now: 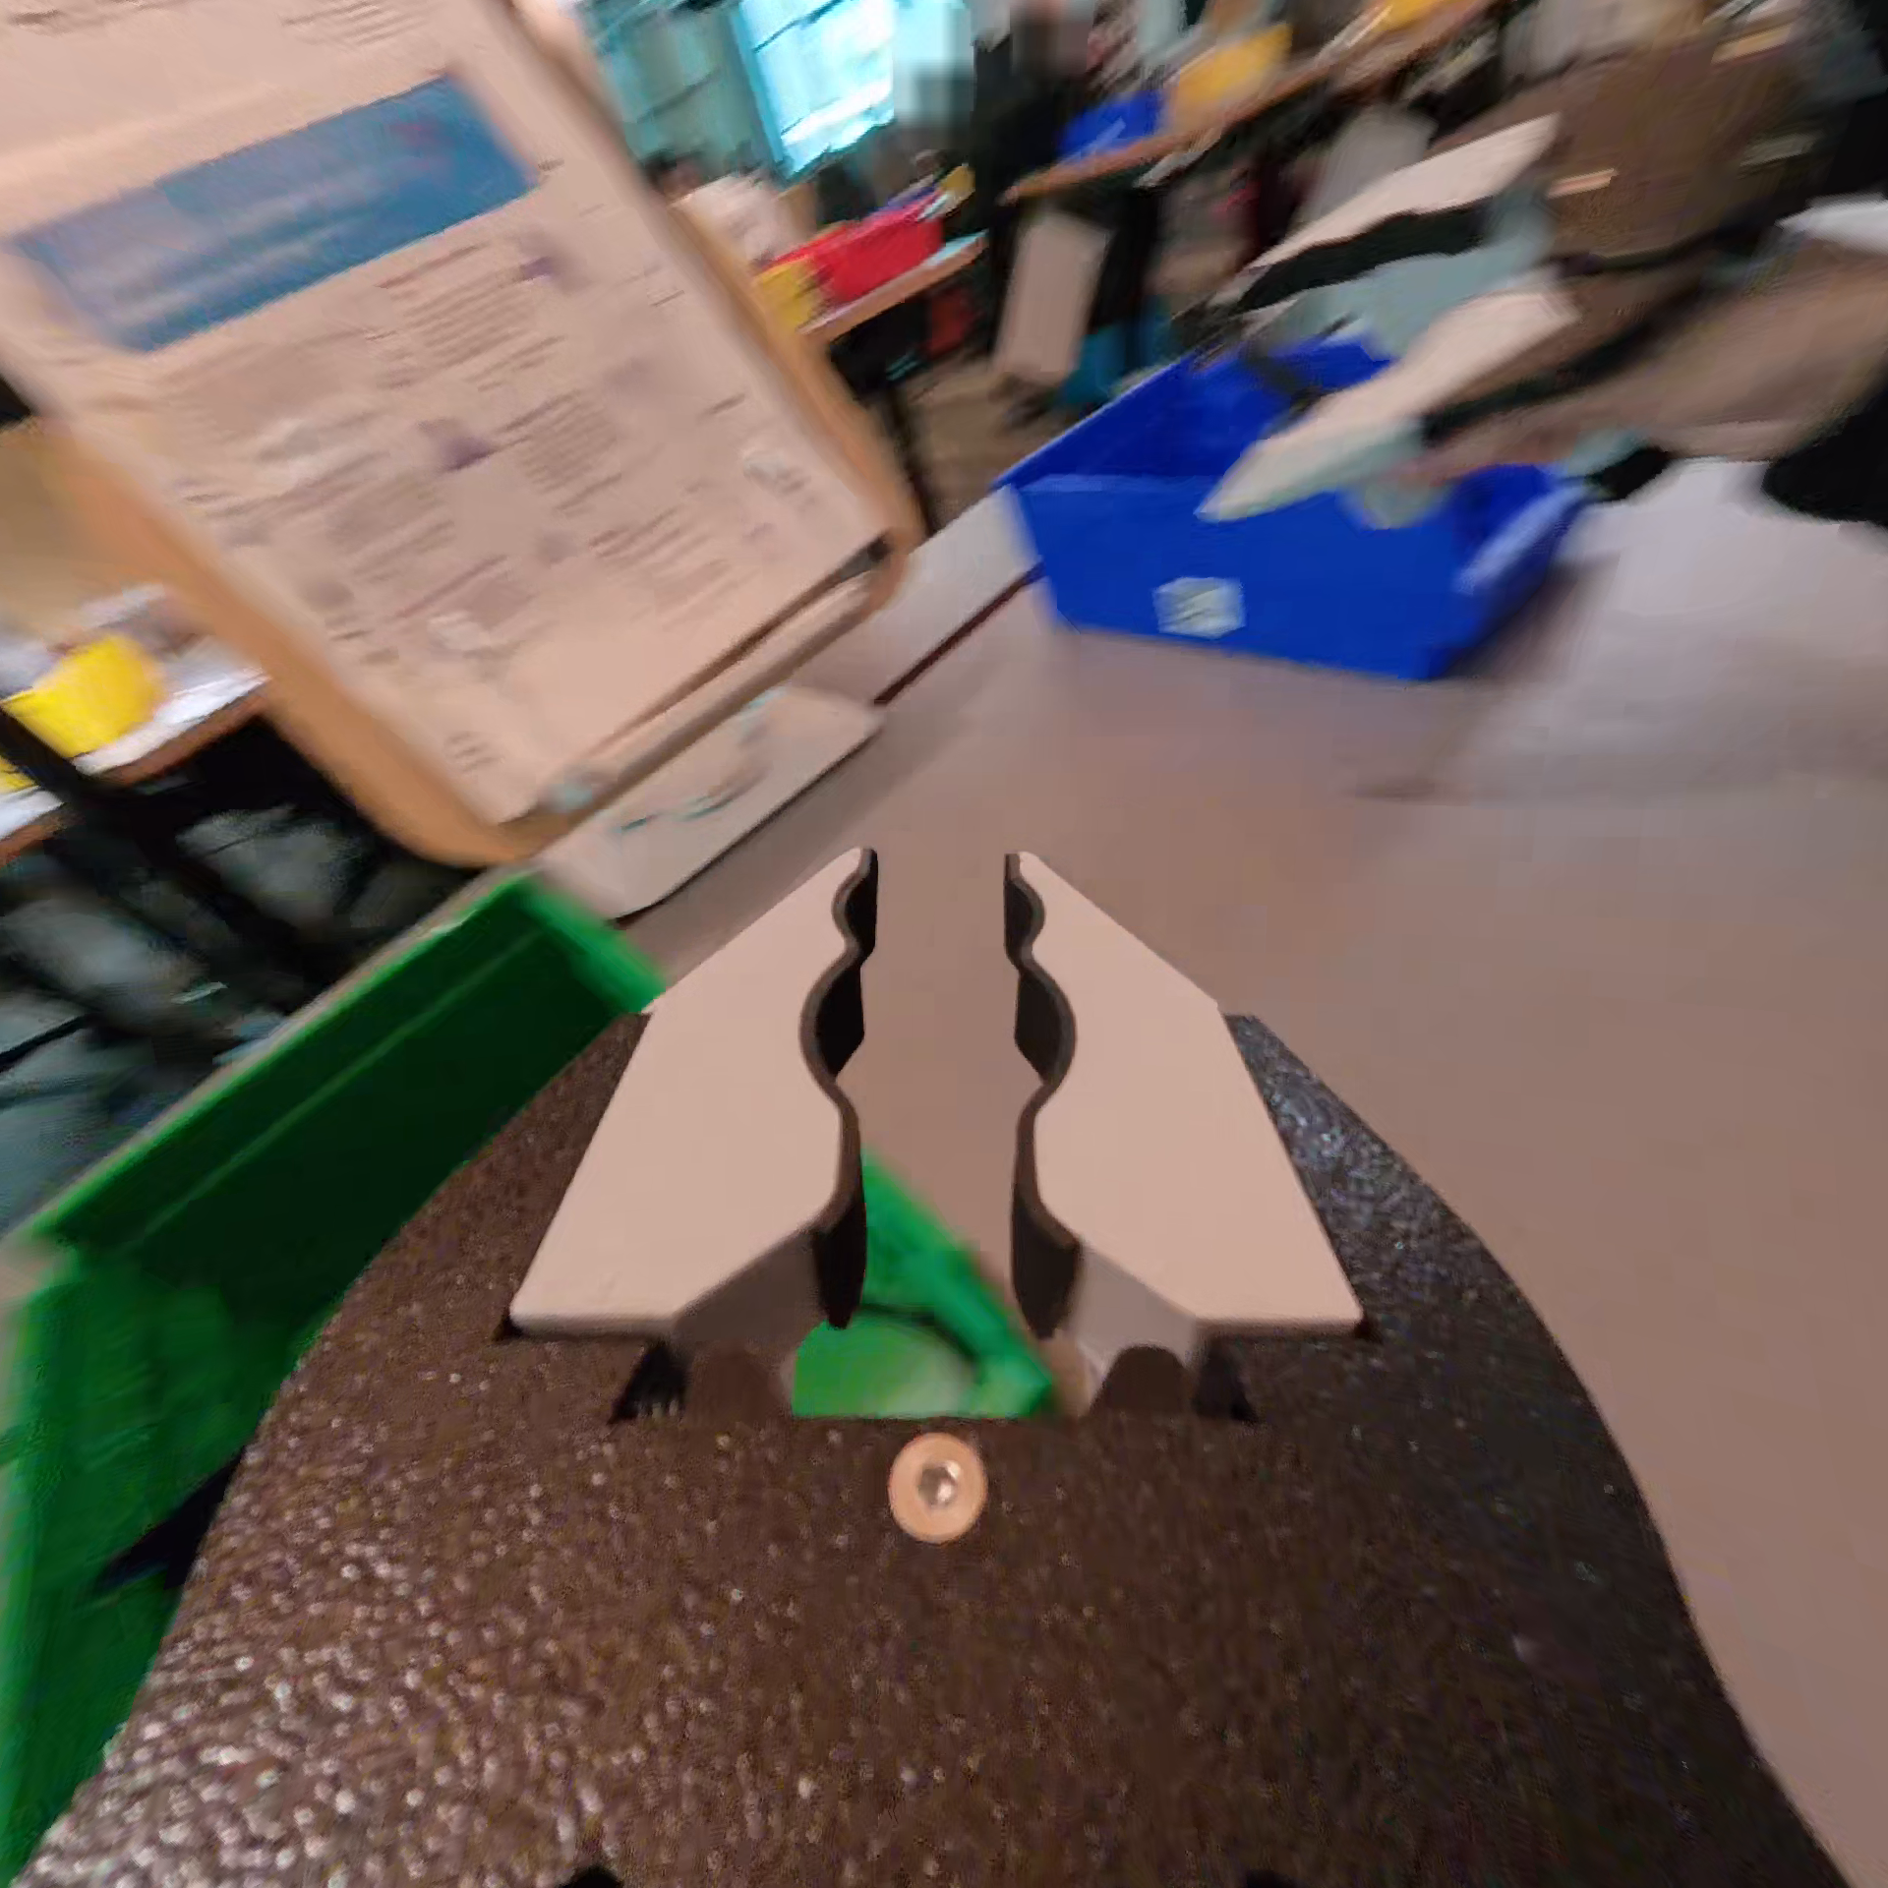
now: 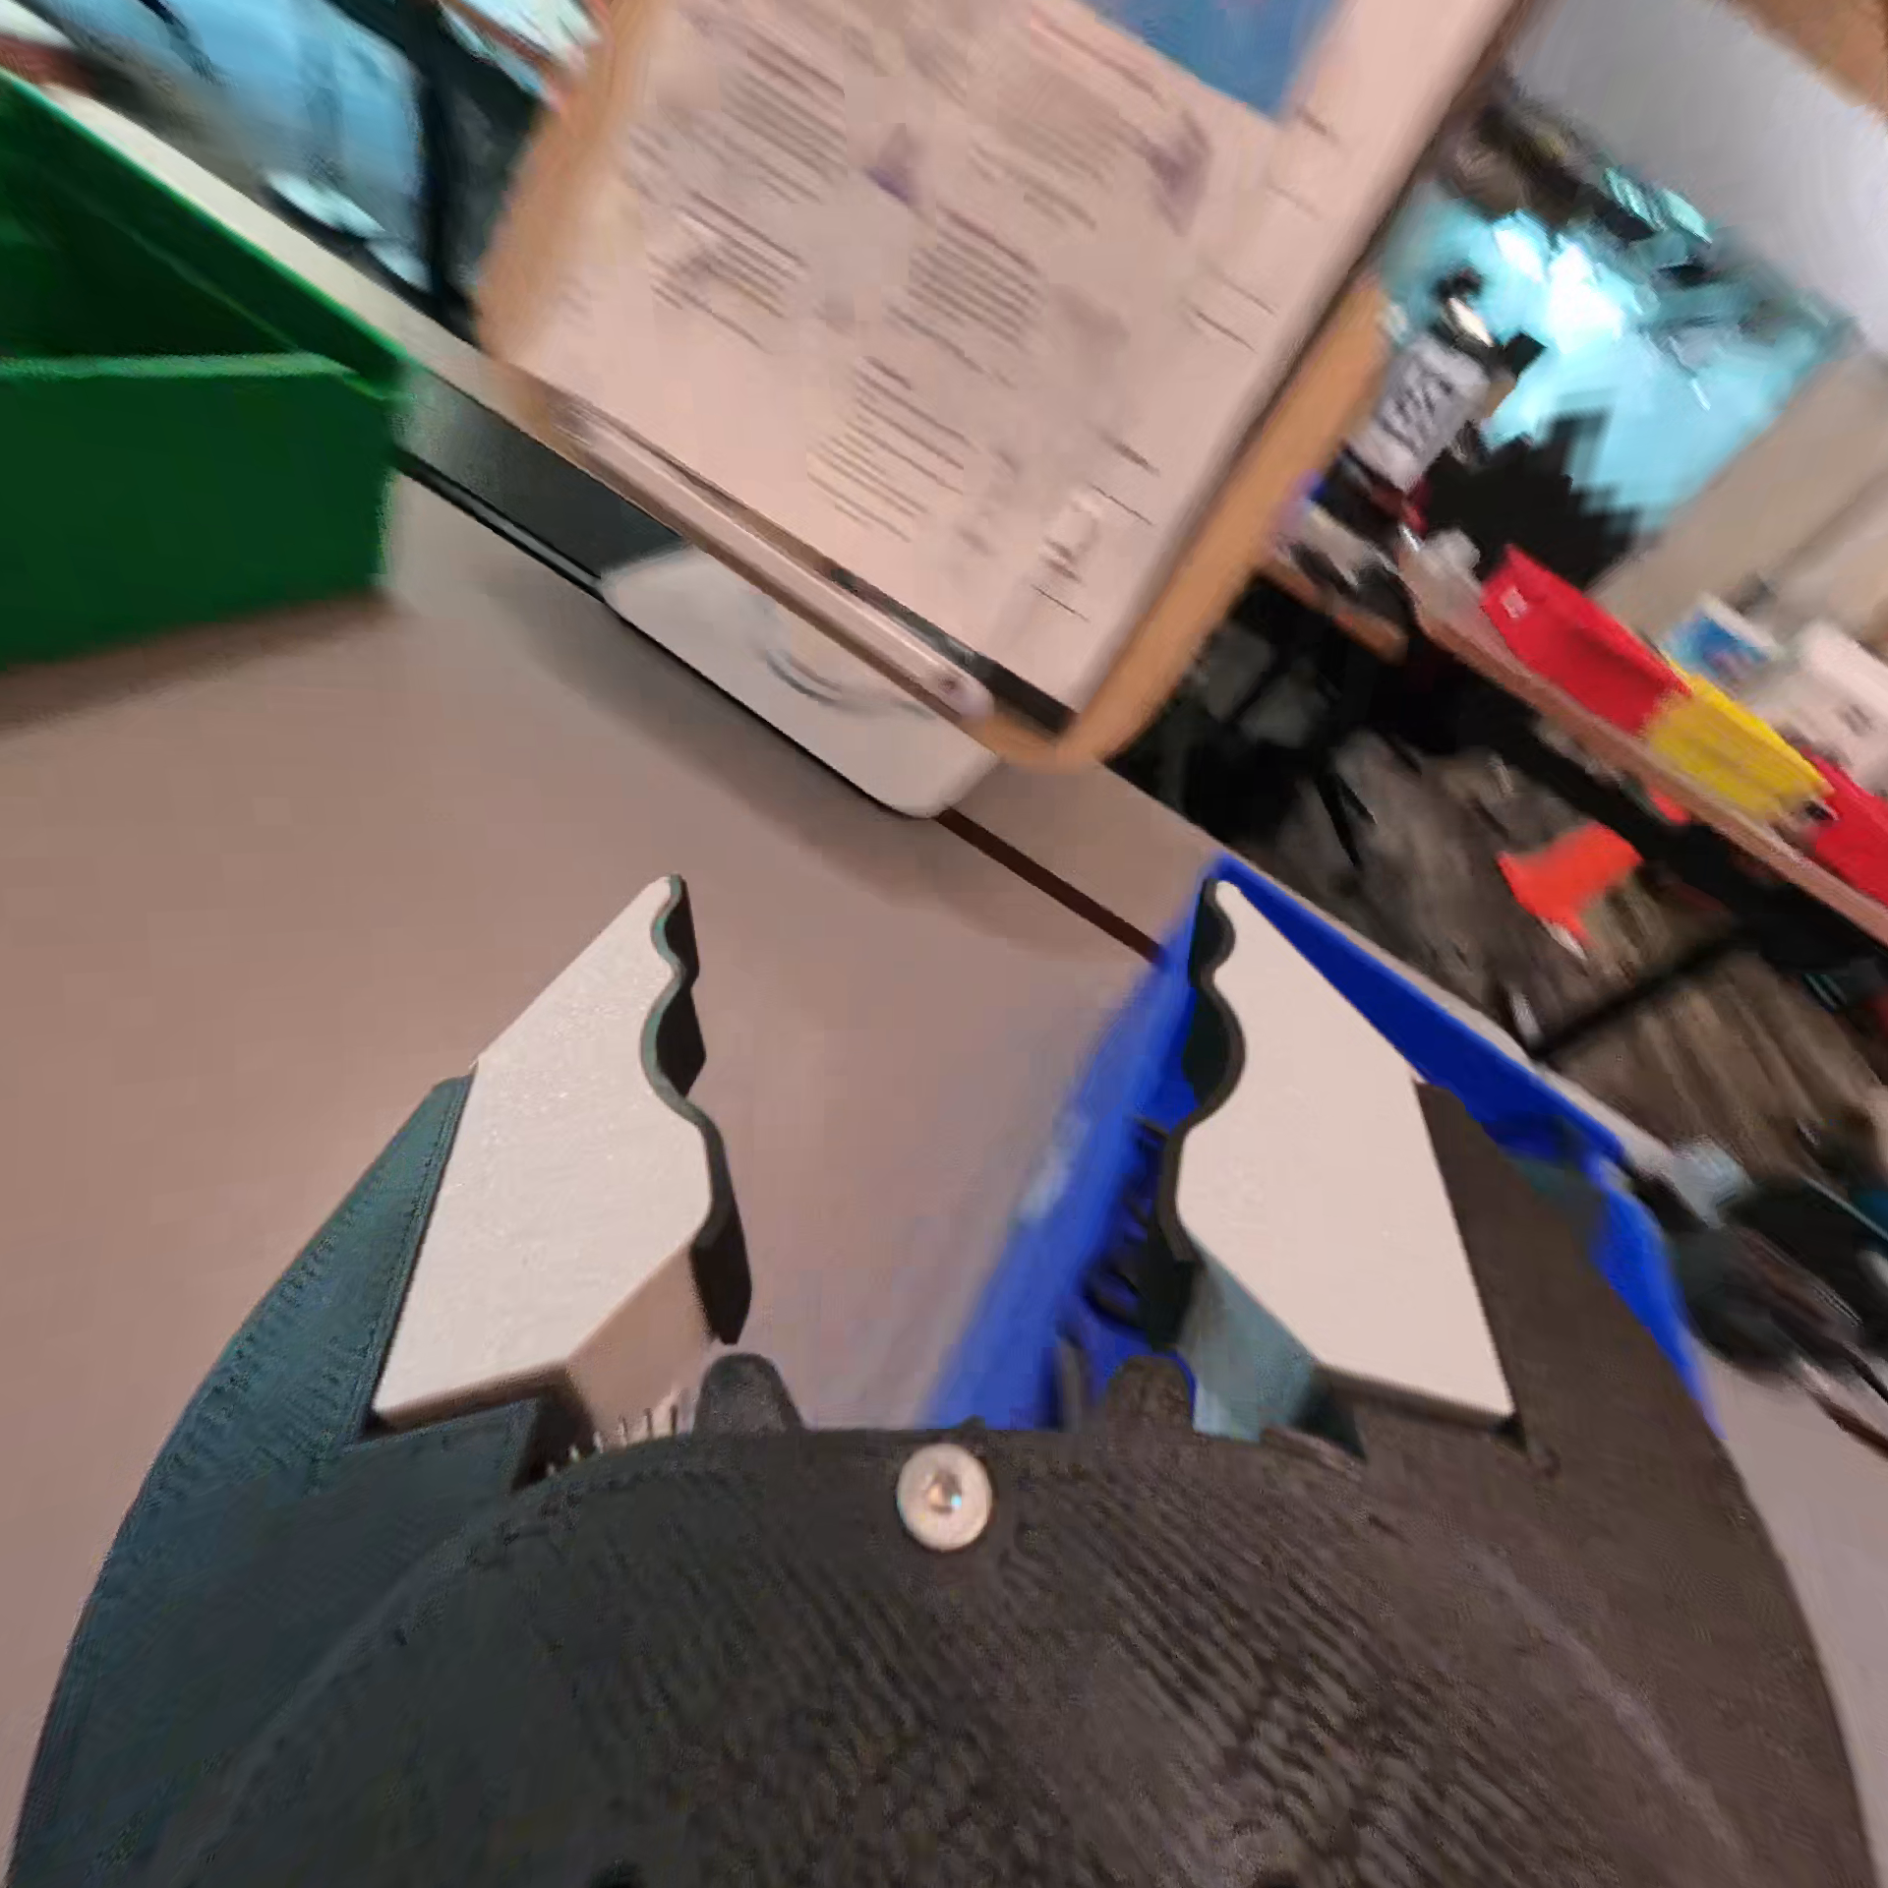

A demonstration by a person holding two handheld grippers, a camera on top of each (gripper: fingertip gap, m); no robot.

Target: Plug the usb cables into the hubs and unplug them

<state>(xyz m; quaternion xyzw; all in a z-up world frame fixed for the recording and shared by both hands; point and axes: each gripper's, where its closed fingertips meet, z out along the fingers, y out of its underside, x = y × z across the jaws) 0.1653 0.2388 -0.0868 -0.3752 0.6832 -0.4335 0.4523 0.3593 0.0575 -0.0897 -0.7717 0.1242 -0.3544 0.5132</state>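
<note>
— What does the left wrist camera give you?

— The left gripper (image 1: 940, 868) sits at the centre, its two grey fingers (image 1: 715, 1124) parted with a narrow gap and nothing between them, so it is released. Below it, toward 7 o'clock, is a green bin (image 1: 255, 1175), its corner showing through the gap at the finger roots. The grey table (image 1: 1430, 1022) spreads out toward 3 o'clock. At 1 o'clock a blue bin (image 1: 1298, 572) stands on the table, and over it hangs the right gripper (image 1: 1318, 368), blurred, fingers spread apart. At 10 o'clock a printed sheet on a tan board (image 1: 439, 409) leans over a white base (image 1: 715, 807).

— And the cables or the hubs?

— I can't pick them out here; everything is smeared.

— The right wrist camera?

— The right gripper (image 2: 945, 889) is wide open, empty, with bare table (image 2: 409, 868) showing between its fingers (image 2: 572, 1175). The blue bin (image 2: 1124, 1175) lies just under and behind the finger at 3 o'clock. Dark tangled things (image 2: 1757, 1287), perhaps cables, lie in it at 4 o'clock, too blurred to be sure. The green bin (image 2: 184, 490) is at 10 o'clock, well apart from the blue one. The sheet on its board (image 2: 919, 307) fills 12 o'clock, its white base (image 2: 817, 695) on the table's far edge. Beyond, at 2 to 3 o'clock, red and yellow bins (image 2: 1676, 715) sit on another table.
</note>
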